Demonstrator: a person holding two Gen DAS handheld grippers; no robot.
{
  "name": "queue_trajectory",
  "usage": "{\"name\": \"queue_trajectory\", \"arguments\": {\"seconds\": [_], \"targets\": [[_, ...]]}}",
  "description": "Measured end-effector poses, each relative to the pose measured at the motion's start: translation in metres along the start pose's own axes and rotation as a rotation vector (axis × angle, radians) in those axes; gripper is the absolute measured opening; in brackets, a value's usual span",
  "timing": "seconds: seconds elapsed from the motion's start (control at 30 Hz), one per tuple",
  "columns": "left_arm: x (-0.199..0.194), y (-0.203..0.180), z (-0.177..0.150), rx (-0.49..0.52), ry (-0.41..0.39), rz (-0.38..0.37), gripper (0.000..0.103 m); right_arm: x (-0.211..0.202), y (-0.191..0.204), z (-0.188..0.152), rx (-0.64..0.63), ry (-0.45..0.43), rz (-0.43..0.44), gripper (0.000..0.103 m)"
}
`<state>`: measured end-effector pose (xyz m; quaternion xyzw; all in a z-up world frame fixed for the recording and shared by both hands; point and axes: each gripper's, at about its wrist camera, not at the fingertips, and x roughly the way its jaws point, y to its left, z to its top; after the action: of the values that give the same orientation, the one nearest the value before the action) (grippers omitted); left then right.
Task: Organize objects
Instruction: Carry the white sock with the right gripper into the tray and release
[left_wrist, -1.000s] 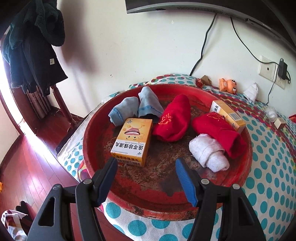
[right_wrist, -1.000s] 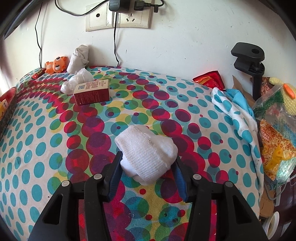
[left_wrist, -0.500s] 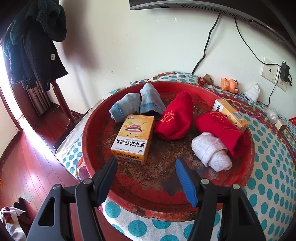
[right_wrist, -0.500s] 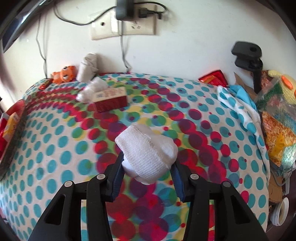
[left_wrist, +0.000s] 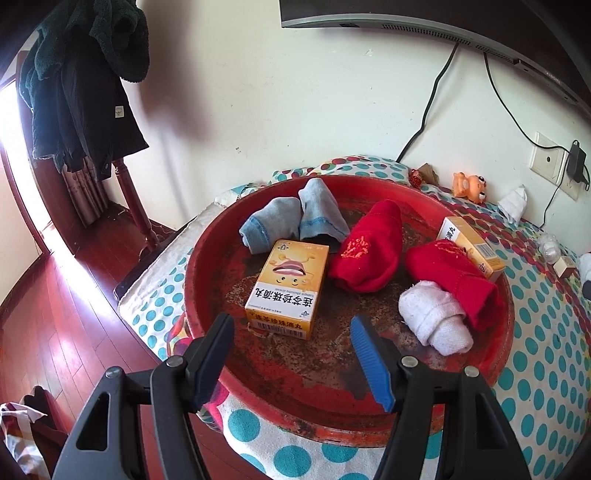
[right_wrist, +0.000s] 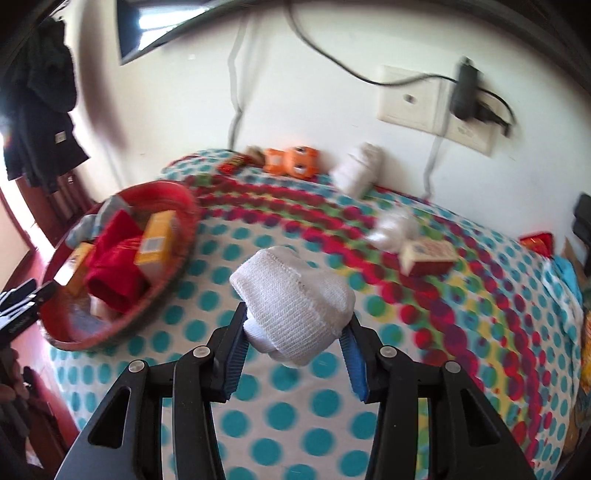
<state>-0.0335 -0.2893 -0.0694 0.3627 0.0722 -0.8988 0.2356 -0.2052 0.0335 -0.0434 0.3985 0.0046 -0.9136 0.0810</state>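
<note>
rolled white sock (right_wrist: 293, 308) sits clamped between the blue pads of the right gripper (right_wrist: 293, 341), jaws narrow, pressing the bundle on both sides. sock is a ribbed knit roll, cuff folded over, bulging out past the fingertips; it is held clear above the polka-dot tablecloth (right_wrist: 295, 417). right wrist view is motion-blurred.

left gripper (left_wrist: 293, 356) stands wide with nothing between its pads, poised over the near rim of the red round tray (left_wrist: 369, 413). its fingertips touch nothing.

tray contents, left wrist view: yellow medicine box (left_wrist: 286, 288) lying flat near the front, a pair of grey-blue socks (left_wrist: 291, 221) at the back, a red sock (left_wrist: 369, 254) in the middle, a second red sock (left_wrist: 454, 284) to the right, partly covering another rolled white sock (left_wrist: 434, 317), and a second yellow box (left_wrist: 471, 247) leaning on the far right wall. tray floor is worn and speckled; the front centre of it is bare.

tray sits at the left corner of the table, its near rim close to the table edge, wooden floor below. in the right wrist view the tray is off to the left of the held sock, with open cloth between. on the cloth to the right: a red-and-white box (right_wrist: 428, 256) with a crumpled white item (right_wrist: 393, 230) beside it. against the wall: orange toy (right_wrist: 291, 162), another white roll (right_wrist: 360, 168), wall socket with charger (right_wrist: 436, 101).
</note>
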Motion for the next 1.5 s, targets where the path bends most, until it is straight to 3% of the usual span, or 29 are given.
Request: {"name": "queue_trajectory", "arguments": {"seconds": [0.37, 0.7, 1.2, 1.4, 1.5], "targets": [[0.000, 0.021, 0.004, -0.068, -0.002, 0.009, 0.067, 0.012, 0.114, 0.033, -0.148, -0.006, 0.173, 0.044], [0.004, 0.043, 0.007, -0.116, 0.004, 0.042, 0.067, 0.045, 0.186, 0.036, -0.266, 0.047, 0.230, 0.044], [0.007, 0.061, 0.006, -0.181, 0.004, 0.096, 0.067, 0.082, 0.211, 0.027, -0.309, 0.119, 0.199, 0.048], [0.006, 0.054, 0.006, -0.154, -0.006, 0.094, 0.067, 0.072, 0.207, 0.027, -0.285, 0.090, 0.228, 0.063], [0.007, 0.053, 0.006, -0.151, -0.004, 0.092, 0.067, 0.063, 0.203, 0.026, -0.270, 0.074, 0.244, 0.063]]}}
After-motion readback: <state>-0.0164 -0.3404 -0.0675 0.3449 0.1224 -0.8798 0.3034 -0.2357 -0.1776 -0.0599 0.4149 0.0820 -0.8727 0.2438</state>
